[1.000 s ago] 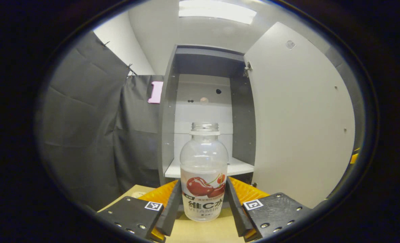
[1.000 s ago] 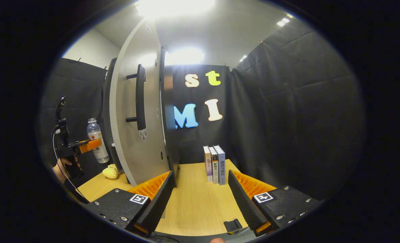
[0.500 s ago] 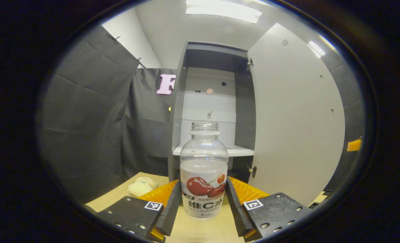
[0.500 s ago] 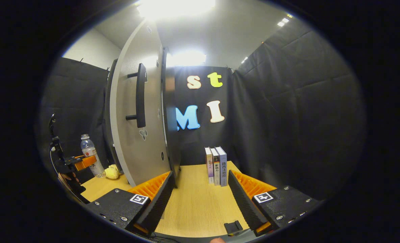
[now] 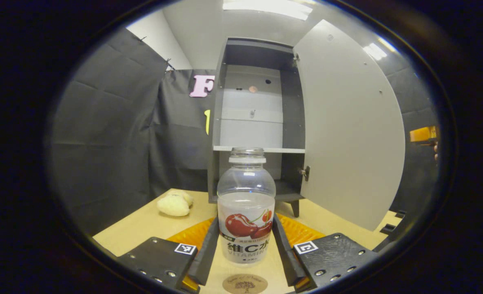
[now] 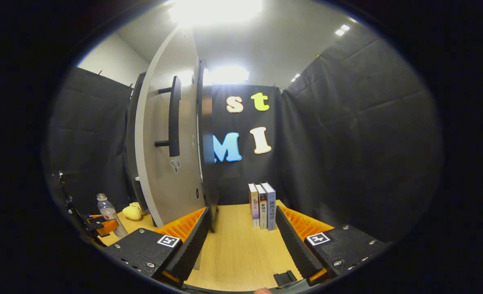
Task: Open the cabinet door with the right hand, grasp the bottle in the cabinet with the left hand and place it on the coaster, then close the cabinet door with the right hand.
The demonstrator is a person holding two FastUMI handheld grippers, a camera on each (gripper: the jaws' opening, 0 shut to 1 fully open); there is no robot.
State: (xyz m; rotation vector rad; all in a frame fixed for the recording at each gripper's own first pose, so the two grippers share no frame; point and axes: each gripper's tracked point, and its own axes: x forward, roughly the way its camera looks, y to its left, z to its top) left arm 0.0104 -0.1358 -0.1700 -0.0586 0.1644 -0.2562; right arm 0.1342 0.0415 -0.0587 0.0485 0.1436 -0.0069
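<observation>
The left claw (image 5: 245, 249) pinches the clear plastic bottle with the cherry label (image 5: 246, 212), upright, both fingers pressed on its lower sides. The round brown coaster (image 5: 244, 283) lies on the light wooden bench (image 5: 143, 228) just below and nearer than the bottle's base, so a short near-and-down move should seat it. The right claw (image 6: 241, 245) hangs spread and empty, beside the open grey cabinet door (image 6: 160, 163).

Clear glossy plastic bottle (image 5: 246, 192), seemingly wood-grain table (image 5: 143, 224)
</observation>
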